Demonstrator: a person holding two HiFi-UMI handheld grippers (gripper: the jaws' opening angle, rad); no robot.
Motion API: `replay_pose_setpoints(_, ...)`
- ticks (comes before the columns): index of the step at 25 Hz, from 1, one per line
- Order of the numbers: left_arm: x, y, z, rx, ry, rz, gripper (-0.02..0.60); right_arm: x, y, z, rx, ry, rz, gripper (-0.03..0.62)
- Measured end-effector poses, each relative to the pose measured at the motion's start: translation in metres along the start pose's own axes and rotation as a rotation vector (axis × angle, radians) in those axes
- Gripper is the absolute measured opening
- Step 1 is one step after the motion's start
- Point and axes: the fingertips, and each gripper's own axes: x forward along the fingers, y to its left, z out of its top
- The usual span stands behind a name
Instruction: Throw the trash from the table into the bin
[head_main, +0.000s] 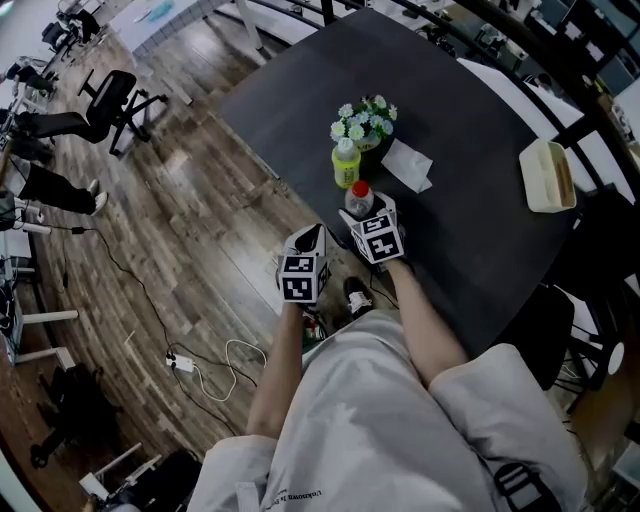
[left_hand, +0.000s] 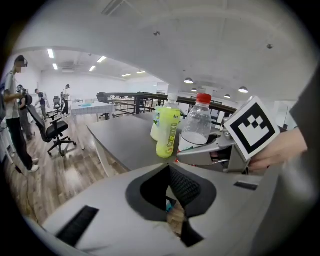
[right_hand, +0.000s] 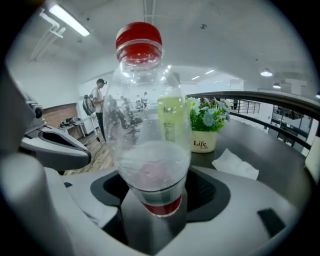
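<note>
Clear red-capped bottle between my right hand-held gripper's wide-apart jaws.
It stands upright near the table's edge, pads not pressing it. My left hand-held gripper is closed, empty.

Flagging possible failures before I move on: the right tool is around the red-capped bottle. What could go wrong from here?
1. The clear bottle stands inside the open right tool, ungripped; a lopsided close could topple it.
2. The yellow-green bottle and flower pot stand just behind; pushing further may knock them.
</note>
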Motion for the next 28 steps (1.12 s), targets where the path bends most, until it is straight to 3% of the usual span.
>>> replay_pose_setpoints(5, -0.003, 0.005, -0.005, -0.033, -0.012, 0.031, 0.029, 0.005, 0.009, 0.002, -0.013, -0.016, 0.008, 0.347)
replay_pose_setpoints(13, -0.045, 0.023, -0.046, -0.120, -0.024, 0.108, 0.029, -0.002, 0.049, -0.008, -0.028, -0.020, 0.052, 0.344)
replay_pose_setpoints(28, -0.245, 0.087, -0.158, -0.316, -0.106, 0.397, 0.029, -0.033, 0.266, -0.053, -0.182, 0.033, 0.298, 0.342)
